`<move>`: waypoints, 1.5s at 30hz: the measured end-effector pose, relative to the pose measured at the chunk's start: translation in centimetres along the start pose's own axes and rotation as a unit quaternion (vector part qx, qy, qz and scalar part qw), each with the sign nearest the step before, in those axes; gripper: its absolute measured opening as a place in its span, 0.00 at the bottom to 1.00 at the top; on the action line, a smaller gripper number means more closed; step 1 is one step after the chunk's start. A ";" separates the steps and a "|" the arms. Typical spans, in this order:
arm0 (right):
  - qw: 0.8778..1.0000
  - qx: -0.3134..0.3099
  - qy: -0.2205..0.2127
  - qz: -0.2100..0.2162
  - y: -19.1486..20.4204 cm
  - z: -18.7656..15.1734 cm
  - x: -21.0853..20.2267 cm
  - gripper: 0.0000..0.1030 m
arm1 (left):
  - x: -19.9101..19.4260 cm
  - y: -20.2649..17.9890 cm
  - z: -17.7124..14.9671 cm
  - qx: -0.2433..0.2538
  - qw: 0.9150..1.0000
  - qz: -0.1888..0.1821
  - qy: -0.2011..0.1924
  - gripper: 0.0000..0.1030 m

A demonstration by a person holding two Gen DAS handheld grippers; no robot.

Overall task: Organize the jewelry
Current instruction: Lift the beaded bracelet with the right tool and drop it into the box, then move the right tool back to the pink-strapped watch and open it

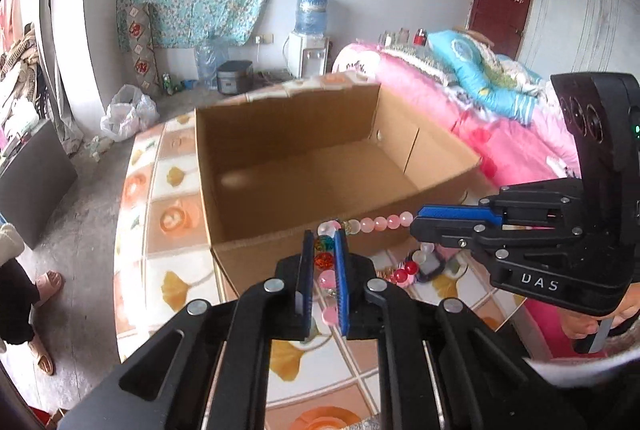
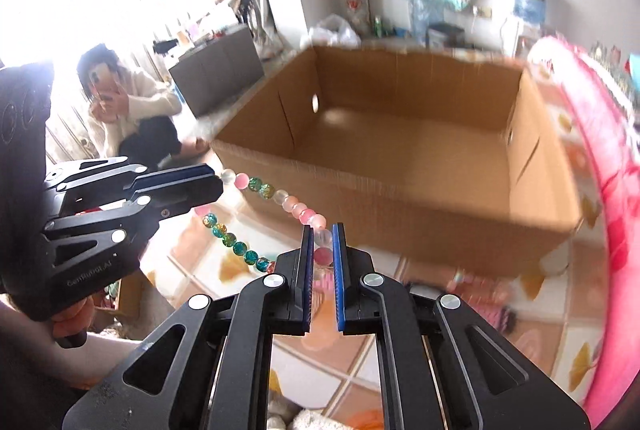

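Note:
A beaded bracelet [image 1: 380,223] of pink, clear, teal and red beads hangs stretched between both grippers, just in front of an open cardboard box [image 1: 304,166]. My left gripper [image 1: 323,236] is shut on one end of the bracelet. My right gripper [image 1: 414,226] comes in from the right and is shut on the other end. In the right wrist view the bracelet [image 2: 280,200] runs from the left gripper [image 2: 220,186] to the right gripper [image 2: 322,232], with a teal loop sagging below. The box [image 2: 400,190] looks empty inside.
The box stands on a table with a floral tiled cloth [image 1: 168,222]. More jewelry pieces [image 1: 432,266] lie on the cloth by the box's near right corner. A pink bed [image 1: 460,102] is to the right. A person [image 2: 120,110] crouches on the floor to the left.

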State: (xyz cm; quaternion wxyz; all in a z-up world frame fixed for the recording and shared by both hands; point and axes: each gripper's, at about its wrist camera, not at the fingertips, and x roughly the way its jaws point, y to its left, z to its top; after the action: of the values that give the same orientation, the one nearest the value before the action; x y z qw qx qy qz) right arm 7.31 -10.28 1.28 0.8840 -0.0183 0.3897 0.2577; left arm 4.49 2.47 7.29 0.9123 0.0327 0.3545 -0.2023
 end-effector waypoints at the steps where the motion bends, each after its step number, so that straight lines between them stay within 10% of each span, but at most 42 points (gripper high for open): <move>1: 1.000 -0.002 -0.009 0.004 -0.3 1.3 -0.2 0.07 | -0.3 0.2 1.3 0.003 1.000 -0.003 -0.013 0.09; 6: 0.999 0.009 0.005 0.048 -4.3 8.2 2.6 0.07 | 1.7 2.6 7.7 0.012 0.999 0.001 -0.031 0.09; 12: 0.985 0.082 0.126 0.088 -8.9 12.2 13.0 0.07 | 11.6 7.4 12.2 -0.019 0.997 0.003 0.081 0.09; 19: 0.958 0.136 0.233 0.094 -11.2 11.9 22.3 0.07 | 20.4 8.4 11.3 0.000 0.979 0.039 0.201 0.09; 27: 0.955 0.148 0.237 0.099 -11.5 12.7 24.1 0.11 | 22.4 8.6 11.0 0.012 0.968 0.081 0.237 0.10; 34: 0.968 0.146 0.182 0.096 -12.0 13.3 18.5 0.16 | 19.0 8.1 11.8 -0.009 0.983 0.066 0.173 0.21; 45: 0.993 0.059 -0.060 0.084 -12.3 6.2 -5.9 0.37 | 1.4 6.4 5.5 -0.038 0.999 -0.013 -0.016 0.46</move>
State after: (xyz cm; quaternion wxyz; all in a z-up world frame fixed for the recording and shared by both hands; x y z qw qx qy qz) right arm 13.94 -22.13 7.64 0.8806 0.0821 0.3504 0.3084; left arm 11.45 6.72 9.92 0.9159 -0.0094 0.3474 -0.2008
